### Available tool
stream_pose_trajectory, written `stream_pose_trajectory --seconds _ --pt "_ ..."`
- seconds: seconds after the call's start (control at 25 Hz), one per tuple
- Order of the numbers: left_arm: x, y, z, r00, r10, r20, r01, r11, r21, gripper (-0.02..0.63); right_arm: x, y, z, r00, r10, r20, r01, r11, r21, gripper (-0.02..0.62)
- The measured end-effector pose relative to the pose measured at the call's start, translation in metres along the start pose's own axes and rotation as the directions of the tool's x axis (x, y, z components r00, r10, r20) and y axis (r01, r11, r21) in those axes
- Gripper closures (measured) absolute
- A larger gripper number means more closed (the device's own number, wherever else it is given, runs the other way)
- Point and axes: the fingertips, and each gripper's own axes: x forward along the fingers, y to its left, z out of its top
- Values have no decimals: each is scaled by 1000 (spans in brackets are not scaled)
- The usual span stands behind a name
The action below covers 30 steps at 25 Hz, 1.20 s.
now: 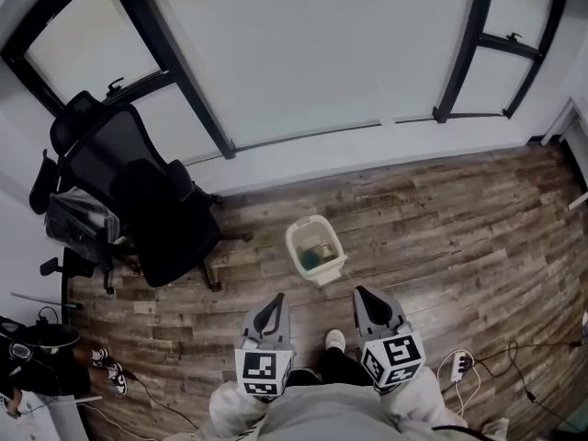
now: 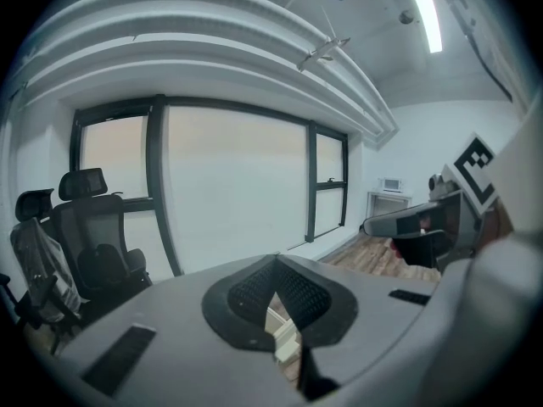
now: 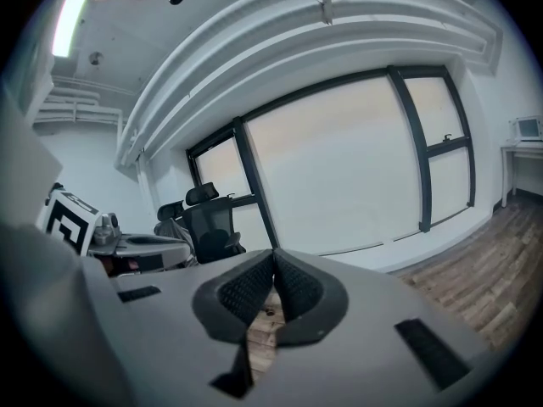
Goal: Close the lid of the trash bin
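A small white trash bin (image 1: 316,249) stands open on the wood floor, with bluish and brown contents showing inside; I cannot make out its lid. Both grippers are held close to the person's body, well short of the bin and above the floor. My left gripper (image 1: 275,299) is shut and empty, its ribbed pads meeting at the tip (image 2: 274,265), and a sliver of the bin (image 2: 284,333) shows below them. My right gripper (image 1: 361,292) is also shut on nothing, with its pads together (image 3: 273,257).
A black office chair (image 1: 156,205) stands left of the bin, with a second chair holding a bag (image 1: 78,223) behind it. A window wall (image 1: 303,53) runs along the back. A power strip (image 1: 457,366) and cables lie at the right. The person's shoe (image 1: 335,340) is just short of the bin.
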Motion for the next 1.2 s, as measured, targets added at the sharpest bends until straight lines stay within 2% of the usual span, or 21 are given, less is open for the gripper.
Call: stream_pose_trajectory --seconds 0.32,0.48,0.76,0.96,1.2 --pt "29 11 -20 999 12 -33 -12 1000 2 598 33 -16 -23 999 7 -53 -7 1000 4 571" --pt "63 22 -32 1000 -3 -23 3 1000 25 598 66 -29 -32 998 -2 -62 1 1000 -14 571" --pt "122 44 -65 999 -17 -40 17 1000 -5 598 117 -49 -65 994 -39 -102 37 999 -26 571" --pt "153 59 -102 999 -5 -52 5 1000 7 598 146 -65 -104 987 -70 -147 64 997 -41 571" --pt "188 55 -147 997 -35 -67 36 999 12 598 172 -85 -158 984 -73 -164 66 997 -48 571"
